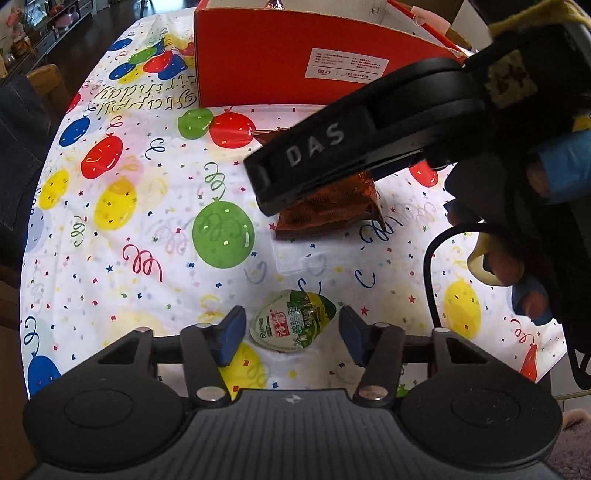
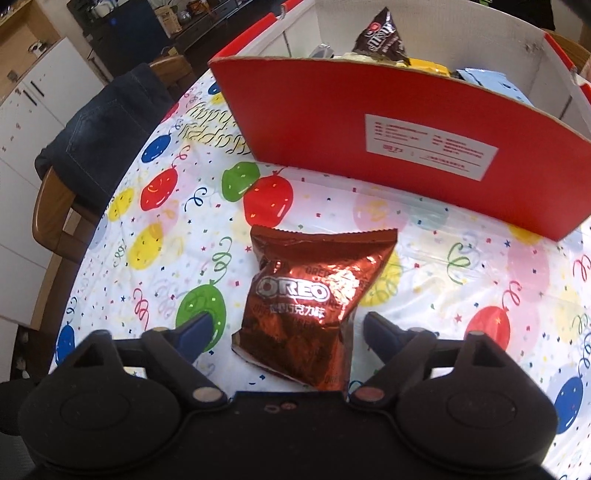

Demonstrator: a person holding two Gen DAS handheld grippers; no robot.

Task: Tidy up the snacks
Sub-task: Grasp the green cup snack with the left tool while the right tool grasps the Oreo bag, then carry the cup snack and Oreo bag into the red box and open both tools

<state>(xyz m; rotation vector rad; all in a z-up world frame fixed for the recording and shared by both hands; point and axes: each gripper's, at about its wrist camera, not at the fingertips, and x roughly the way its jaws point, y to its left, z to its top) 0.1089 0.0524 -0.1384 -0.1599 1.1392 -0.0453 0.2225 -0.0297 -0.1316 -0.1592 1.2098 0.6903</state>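
A small egg-shaped snack packet [image 1: 293,321], green and white, lies on the balloon tablecloth [image 1: 147,229]. It sits between the blue pads of my left gripper [image 1: 292,338], which is open with narrow gaps on both sides. A brown foil Oreo bag [image 2: 303,295] lies flat between the fingers of my right gripper [image 2: 290,332]. That gripper is open, its pads clear of the bag's edges. In the left wrist view the right gripper [image 1: 314,158] hangs over the Oreo bag [image 1: 332,210]. The red cardboard box [image 2: 369,147] stands behind, open at the top.
Inside the box are a dark chocolate bag [image 2: 382,35], a yellow packet [image 2: 428,68] and a light blue one [image 2: 480,75]. A wooden chair with a denim garment [image 2: 103,122] stands at the table's left edge. A black cable [image 1: 432,258] loops beside the hand [image 1: 554,173].
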